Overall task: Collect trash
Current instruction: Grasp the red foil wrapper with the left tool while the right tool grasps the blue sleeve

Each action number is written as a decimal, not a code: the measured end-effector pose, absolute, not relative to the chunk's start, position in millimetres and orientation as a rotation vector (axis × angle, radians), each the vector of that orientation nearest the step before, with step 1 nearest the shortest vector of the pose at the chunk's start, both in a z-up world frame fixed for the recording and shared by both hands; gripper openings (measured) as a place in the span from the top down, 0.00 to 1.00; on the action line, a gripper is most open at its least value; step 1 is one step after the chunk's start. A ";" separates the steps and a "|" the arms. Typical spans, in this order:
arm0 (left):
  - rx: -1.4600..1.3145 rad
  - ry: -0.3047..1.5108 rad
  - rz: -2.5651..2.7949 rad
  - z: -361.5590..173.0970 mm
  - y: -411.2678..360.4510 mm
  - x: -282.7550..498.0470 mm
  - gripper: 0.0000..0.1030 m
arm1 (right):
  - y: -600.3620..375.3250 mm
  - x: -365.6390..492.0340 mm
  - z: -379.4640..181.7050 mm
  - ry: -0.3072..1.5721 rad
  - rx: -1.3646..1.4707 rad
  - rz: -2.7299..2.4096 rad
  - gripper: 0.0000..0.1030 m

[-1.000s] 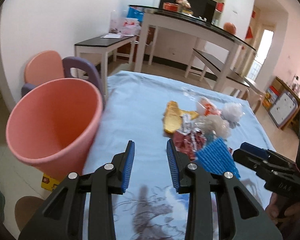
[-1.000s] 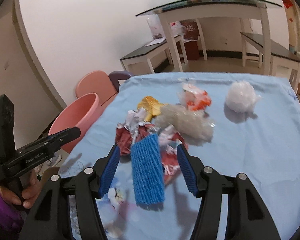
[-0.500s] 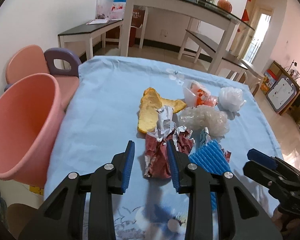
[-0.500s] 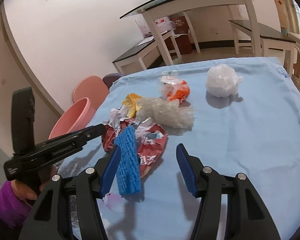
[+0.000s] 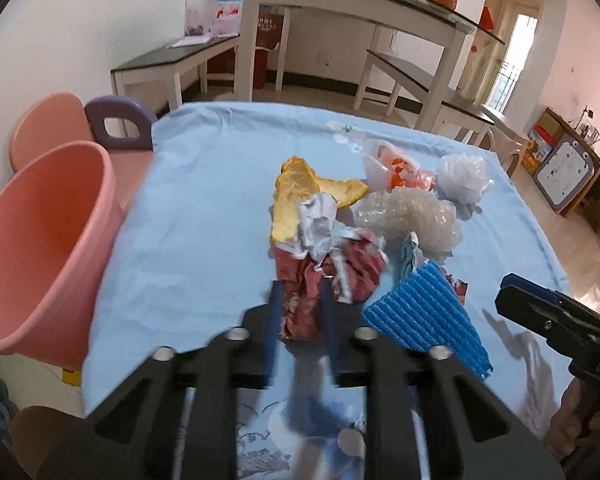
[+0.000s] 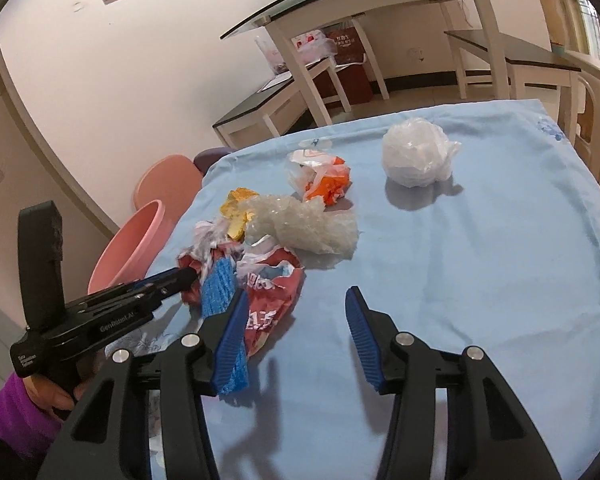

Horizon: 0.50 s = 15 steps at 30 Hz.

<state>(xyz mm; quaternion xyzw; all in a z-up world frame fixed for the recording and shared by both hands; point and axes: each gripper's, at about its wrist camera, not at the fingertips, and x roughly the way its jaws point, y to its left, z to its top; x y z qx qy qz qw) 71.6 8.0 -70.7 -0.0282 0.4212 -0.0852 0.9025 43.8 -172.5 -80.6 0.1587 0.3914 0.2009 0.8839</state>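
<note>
Between blurred left tongs (image 5: 300, 316), red wrapper (image 5: 304, 312) half hidden.

Trash lies piled mid-table (image 5: 204, 200): the peel (image 5: 296, 196) behind the crumpled wrapper (image 5: 332, 276), the foam sleeve (image 5: 424, 316) right of it, the bin (image 5: 40, 232) off the table's left edge.

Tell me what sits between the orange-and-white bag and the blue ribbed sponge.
The crumpled clear bubble wrap lies between the orange-and-white bag and the blue ribbed sponge, with a scrap of wrapper at its near edge. The left wrist view shows it best.
</note>
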 end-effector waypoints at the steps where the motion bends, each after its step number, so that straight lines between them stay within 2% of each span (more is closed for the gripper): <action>1: -0.057 0.858 -0.174 -68.5 9.1 69.3 0.87 | -170.5 42.6 -79.9 0.814 0.325 0.429 0.52; 5: -0.043 0.811 -0.160 -60.2 12.6 60.3 0.91 | -161.6 38.4 -75.5 0.813 0.297 0.475 0.56; 15: -0.069 0.763 -0.154 -50.0 27.0 45.5 0.91 | -139.9 35.3 -81.5 0.900 0.237 0.546 0.70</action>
